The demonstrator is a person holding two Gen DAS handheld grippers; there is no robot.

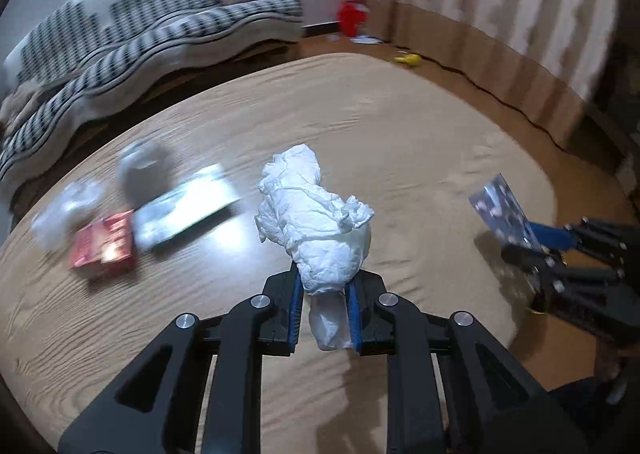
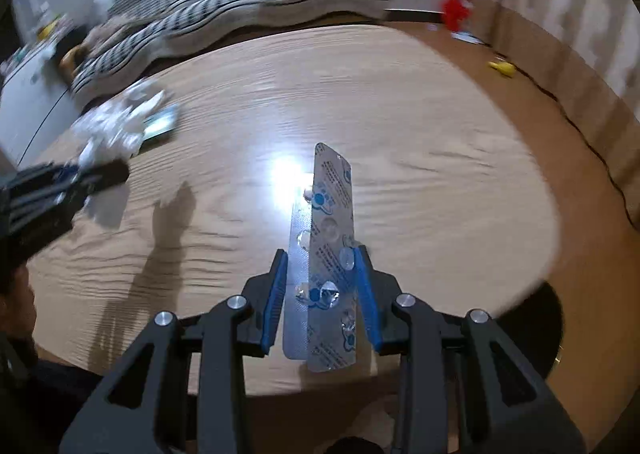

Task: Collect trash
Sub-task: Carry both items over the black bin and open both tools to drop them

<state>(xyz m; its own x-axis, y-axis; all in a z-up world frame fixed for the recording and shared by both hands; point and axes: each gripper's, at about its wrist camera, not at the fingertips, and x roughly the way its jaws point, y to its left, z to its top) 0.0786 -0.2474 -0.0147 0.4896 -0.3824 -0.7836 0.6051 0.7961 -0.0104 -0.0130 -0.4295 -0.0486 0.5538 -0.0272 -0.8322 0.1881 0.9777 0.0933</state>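
Right wrist: right hand-held gripper (image 2: pixel 322 266) clamps blister pack (image 2: pixel 332 214), print unreadable.

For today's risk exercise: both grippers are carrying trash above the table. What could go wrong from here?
1. The tissue is pinched only at its lower end by the left gripper; most of it bulges free and might tear or slip.
2. The blister pack stands edge-on in the right gripper and could twist out.
3. Boxes remain on the table, easily forgotten.

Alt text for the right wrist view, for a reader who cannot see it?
The right claw grips an emptied silver pill strip above a round wooden table. At the left edge, the left claw holds crumpled white tissue.
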